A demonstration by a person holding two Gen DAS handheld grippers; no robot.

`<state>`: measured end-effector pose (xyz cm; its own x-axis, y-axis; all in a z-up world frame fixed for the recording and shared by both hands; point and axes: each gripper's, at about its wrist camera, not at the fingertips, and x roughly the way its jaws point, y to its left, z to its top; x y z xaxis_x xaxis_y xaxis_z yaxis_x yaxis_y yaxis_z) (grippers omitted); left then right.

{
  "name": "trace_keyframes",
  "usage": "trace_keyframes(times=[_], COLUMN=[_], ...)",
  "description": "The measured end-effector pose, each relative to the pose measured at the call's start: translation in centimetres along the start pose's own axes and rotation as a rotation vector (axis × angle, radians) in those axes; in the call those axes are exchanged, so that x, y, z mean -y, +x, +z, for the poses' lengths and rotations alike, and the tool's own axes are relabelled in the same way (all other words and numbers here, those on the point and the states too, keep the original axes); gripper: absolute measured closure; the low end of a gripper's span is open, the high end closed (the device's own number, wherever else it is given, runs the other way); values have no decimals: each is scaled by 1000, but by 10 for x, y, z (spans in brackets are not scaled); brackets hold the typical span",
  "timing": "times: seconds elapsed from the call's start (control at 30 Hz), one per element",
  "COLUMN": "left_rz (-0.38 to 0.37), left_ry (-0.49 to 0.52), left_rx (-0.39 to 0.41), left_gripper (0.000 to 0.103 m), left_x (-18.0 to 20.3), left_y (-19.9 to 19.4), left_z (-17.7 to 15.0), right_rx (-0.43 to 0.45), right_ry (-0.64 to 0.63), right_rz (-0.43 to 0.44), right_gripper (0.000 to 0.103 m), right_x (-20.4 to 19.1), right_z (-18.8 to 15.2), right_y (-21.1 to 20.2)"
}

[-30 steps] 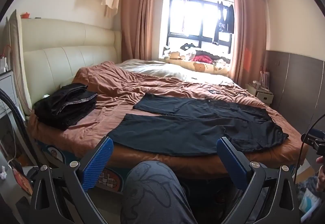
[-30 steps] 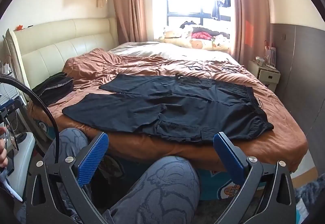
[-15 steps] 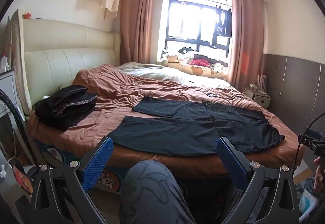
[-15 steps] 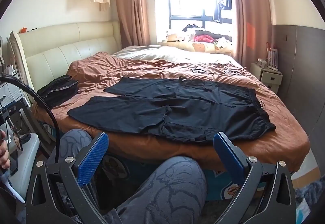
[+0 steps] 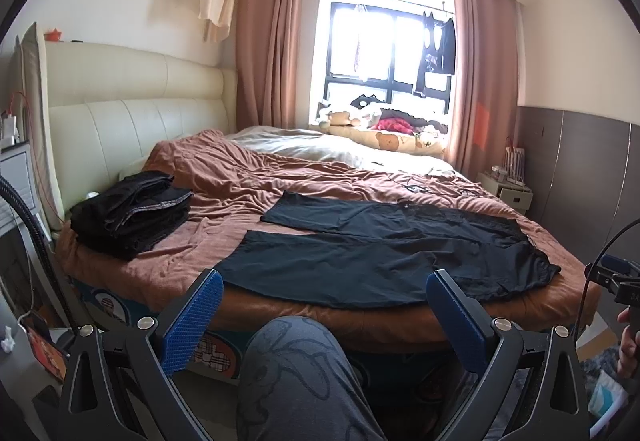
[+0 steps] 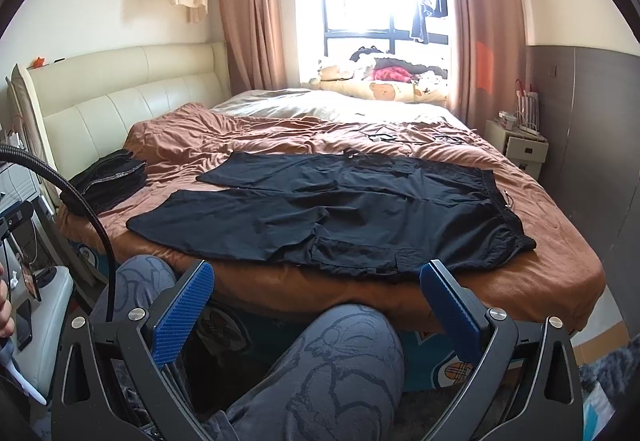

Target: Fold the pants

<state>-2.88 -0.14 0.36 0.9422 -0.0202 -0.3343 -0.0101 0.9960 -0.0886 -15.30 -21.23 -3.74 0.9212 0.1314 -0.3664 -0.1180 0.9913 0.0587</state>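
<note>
Black pants (image 5: pixel 380 249) lie spread flat on the brown bedspread, legs pointing left and waistband to the right; they also show in the right wrist view (image 6: pixel 340 213). My left gripper (image 5: pixel 324 317) is open and empty, held off the bed above the person's knee, short of the pants' near edge. My right gripper (image 6: pixel 316 305) is open and empty too, likewise in front of the bed's near edge.
A pile of folded dark clothes (image 5: pixel 132 209) sits at the bed's left near the cream headboard (image 5: pixel 132 121). The person's knees (image 6: pixel 340 361) are between grippers and bed. A nightstand (image 6: pixel 516 145) stands at the far right. Plush toys (image 5: pixel 384 129) lie by the window.
Both cameras have tilted upward a little, so the bed and pants sit lower in view. The pants have not moved and both grippers stay open.
</note>
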Motion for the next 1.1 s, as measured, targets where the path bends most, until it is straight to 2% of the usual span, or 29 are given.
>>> trace_keyframes(times=[1.1], left_rz=[-6], left_ry=[7], left_rx=[12], left_gripper=[0], left_x=[2], left_y=[-6], left_z=[0], right_rx=[13], right_ry=[-17], right_rz=[-12], right_gripper=[0], right_x=[1], right_z=[-3], right_y=[-7])
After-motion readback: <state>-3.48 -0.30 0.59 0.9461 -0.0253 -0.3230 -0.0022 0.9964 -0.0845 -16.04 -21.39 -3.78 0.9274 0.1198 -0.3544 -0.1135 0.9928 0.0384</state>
